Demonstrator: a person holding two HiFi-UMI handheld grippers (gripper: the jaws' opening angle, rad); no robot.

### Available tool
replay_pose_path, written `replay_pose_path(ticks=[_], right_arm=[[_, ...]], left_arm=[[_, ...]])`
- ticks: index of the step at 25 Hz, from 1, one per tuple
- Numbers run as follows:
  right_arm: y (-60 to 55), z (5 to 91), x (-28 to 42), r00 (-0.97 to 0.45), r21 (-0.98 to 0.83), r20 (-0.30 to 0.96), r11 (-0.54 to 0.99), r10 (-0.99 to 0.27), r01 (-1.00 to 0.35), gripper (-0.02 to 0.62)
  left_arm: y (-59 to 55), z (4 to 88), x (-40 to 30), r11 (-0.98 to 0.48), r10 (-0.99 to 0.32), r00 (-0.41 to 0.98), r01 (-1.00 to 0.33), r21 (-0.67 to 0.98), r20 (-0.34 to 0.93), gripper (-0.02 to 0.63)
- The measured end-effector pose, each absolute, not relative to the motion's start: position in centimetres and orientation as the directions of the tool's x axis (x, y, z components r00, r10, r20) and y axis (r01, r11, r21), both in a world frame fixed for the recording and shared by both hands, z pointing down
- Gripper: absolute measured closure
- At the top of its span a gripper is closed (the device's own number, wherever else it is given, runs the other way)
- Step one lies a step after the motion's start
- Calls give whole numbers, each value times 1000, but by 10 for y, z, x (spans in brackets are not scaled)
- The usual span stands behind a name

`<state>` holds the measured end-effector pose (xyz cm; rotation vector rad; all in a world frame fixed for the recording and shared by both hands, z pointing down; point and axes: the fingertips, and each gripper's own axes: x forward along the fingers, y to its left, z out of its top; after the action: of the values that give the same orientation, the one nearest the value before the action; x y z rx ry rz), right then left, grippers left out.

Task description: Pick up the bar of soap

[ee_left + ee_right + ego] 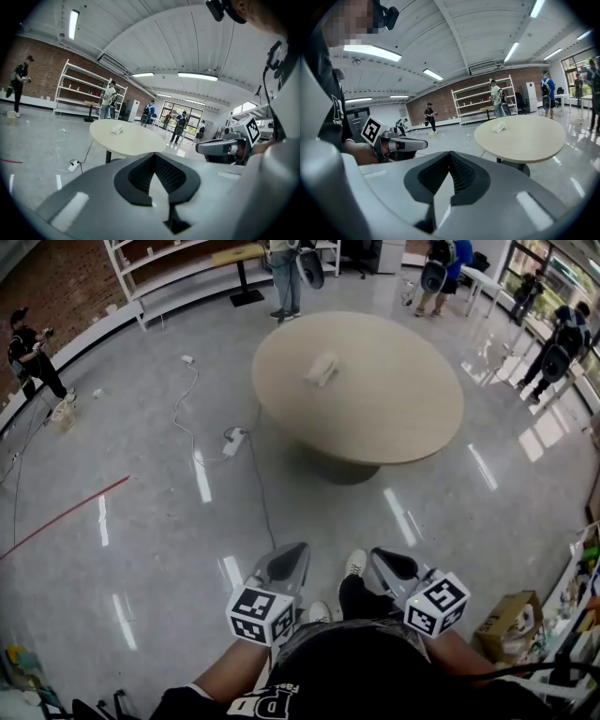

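Note:
The bar of soap (322, 368) is a small pale lump lying on the round beige table (375, 418), far ahead of me. It also shows as the soap (116, 129) in the left gripper view and the soap (499, 127) in the right gripper view. My left gripper (286, 563) and right gripper (389, 563) are held low, close to my body, above my shoes and well short of the table. Both are shut with nothing between the jaws, as seen on the left gripper (153, 157) and the right gripper (450, 154).
A power strip (234, 440) with a cable lies on the glossy floor left of the table. A red line (66, 517) crosses the floor at left. A cardboard box (506, 624) sits at lower right. Several people stand around the room; white shelves (178, 268) line the far wall.

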<state>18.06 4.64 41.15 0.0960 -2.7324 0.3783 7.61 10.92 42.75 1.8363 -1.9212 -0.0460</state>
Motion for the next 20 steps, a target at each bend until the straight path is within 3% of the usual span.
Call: replay_pose_path(ticks=[9, 15, 20], right_arm=[[14, 418, 105, -914, -271, 394, 963, 94, -18, 589], [-1, 404, 37, -914, -272, 340, 954, 221, 129, 589], [-63, 400, 11, -926, -272, 321, 956, 198, 110, 589]], left_arm=[[98, 427, 11, 218, -943, -107, -913, 344, 314, 598], [84, 419, -41, 315, -915, -203, -899, 305, 348, 598], [30, 400, -75, 332, -922, -230, -881, 336, 310, 598]])
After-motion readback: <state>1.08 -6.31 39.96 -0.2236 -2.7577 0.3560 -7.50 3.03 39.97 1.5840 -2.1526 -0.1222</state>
